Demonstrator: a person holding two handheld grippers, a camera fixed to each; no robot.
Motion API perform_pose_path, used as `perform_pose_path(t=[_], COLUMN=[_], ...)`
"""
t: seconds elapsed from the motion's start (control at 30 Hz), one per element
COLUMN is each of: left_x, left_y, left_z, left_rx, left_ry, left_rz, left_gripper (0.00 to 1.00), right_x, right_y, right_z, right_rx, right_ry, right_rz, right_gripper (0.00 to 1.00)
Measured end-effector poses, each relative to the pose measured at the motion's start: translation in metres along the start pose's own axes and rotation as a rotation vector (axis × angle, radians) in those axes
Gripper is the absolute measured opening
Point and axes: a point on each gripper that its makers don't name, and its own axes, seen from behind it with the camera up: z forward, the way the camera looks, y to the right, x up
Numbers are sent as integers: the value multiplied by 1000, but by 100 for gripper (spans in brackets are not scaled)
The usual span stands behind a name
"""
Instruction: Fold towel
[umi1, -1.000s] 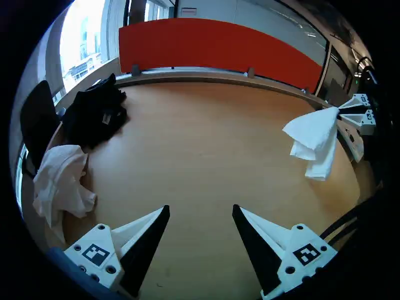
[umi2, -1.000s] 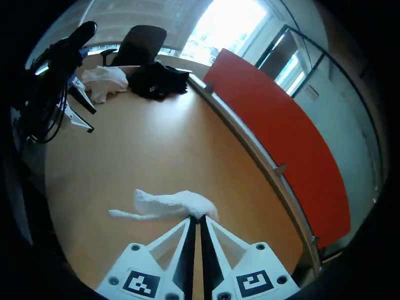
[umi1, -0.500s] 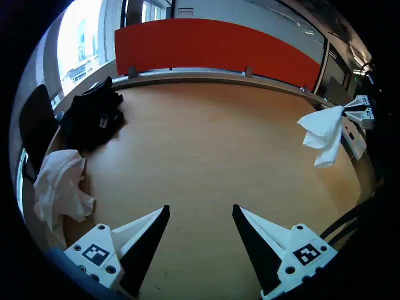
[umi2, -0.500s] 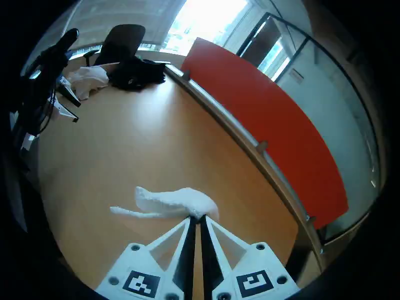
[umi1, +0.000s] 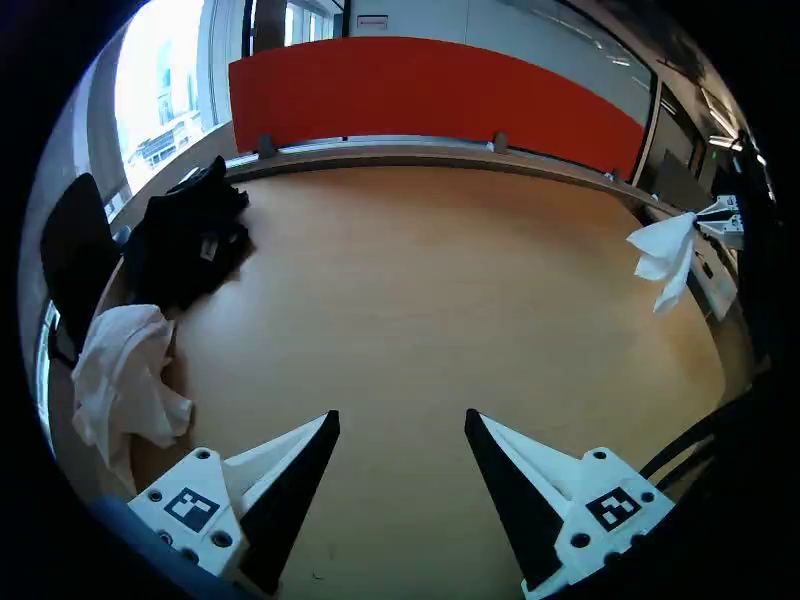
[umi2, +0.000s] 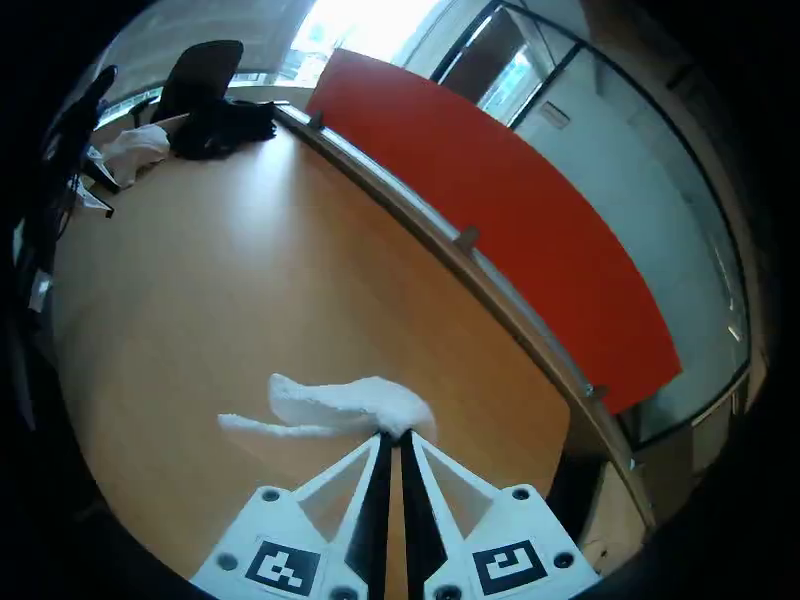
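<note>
Two grippers inspected. Re the right gripper (umi2: 395, 436): jaws clenched on a bunched edge of the small white soft cloth towel (umi2: 345, 405), remainder trailing to one side of the tips. Left gripper view shows the towel hanging limp under that gripper near the right end of the light wooden table (umi1: 400, 280), apparently lifted clear of the top. Re the left gripper (umi1: 400, 422): jaws released, wide apart, nothing between, low over bare tabletop, well apart from the towel. Also on the table, far left: black garment pile (umi1: 185, 235) and crumpled white cloth (umi1: 125, 375). Assessment: towel is light, floppy, no stiffness, not fragile; it prob. collapses unless held at 2 pts. Recommend spreading it flat, then pinching corners, not mid-fabric, w/ left taking a free corner.
</note>
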Motion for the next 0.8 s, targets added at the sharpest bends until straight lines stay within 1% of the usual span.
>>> perform_pose_path(t=[0.17,0.37,0.6,0.8], left_x=[-1,1,2,1], left_y=[2,2,3,5], left_z=[1,1,0,0], left_rx=[9,20,31,38], left_ry=[-7,-10,-13,-16], left_rz=[3,9,10,19], left_gripper=[93,93,93,93], right_x=[-22,-43,-52,-57], right_y=[23,48,71,84], right_z=[5,11,18,25], right_rx=[-17,-38,-59,-72], right_ry=[-28,-59,-65,-67], right_rz=[18,24,40,59], right_gripper=[6,6,6,6])
